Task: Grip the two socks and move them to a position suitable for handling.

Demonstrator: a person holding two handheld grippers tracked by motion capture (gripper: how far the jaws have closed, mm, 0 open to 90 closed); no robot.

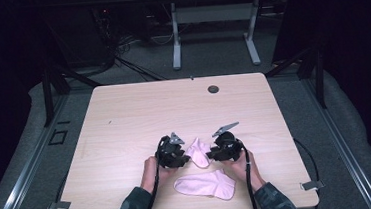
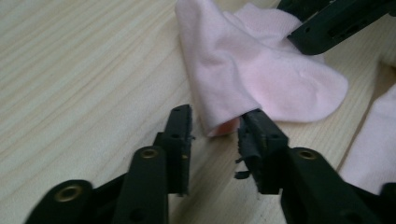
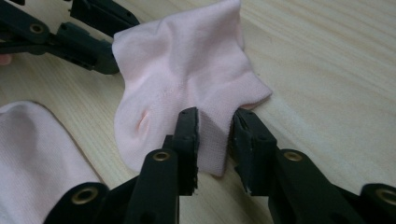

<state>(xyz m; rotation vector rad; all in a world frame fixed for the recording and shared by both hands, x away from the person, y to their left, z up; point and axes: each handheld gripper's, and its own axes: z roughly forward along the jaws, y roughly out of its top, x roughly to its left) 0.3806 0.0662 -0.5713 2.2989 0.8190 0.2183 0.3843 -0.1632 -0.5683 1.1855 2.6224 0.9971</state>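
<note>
Two pink socks are on the table: one sock (image 1: 198, 152) at lower centre of the high view between two grippers, a second sock (image 1: 206, 185) just below it. One table (image 1: 139, 113).

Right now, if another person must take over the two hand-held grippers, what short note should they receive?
Left hand-held gripper: open, one edge of the crumpled pale pink cotton sock lies between its jaws, not clamped.
Right hand-held gripper: jaws astride a fold at the opposite edge of that sock; a gap shows beside the fold, so the grip is not closed.
The second pale pink sock lies flat on the light wooden table, nearer the person, untouched.
Done: both grippers placed at the crumpled sock.
Left, probably: close both, spread it flat and pair it with the flat one.
</note>
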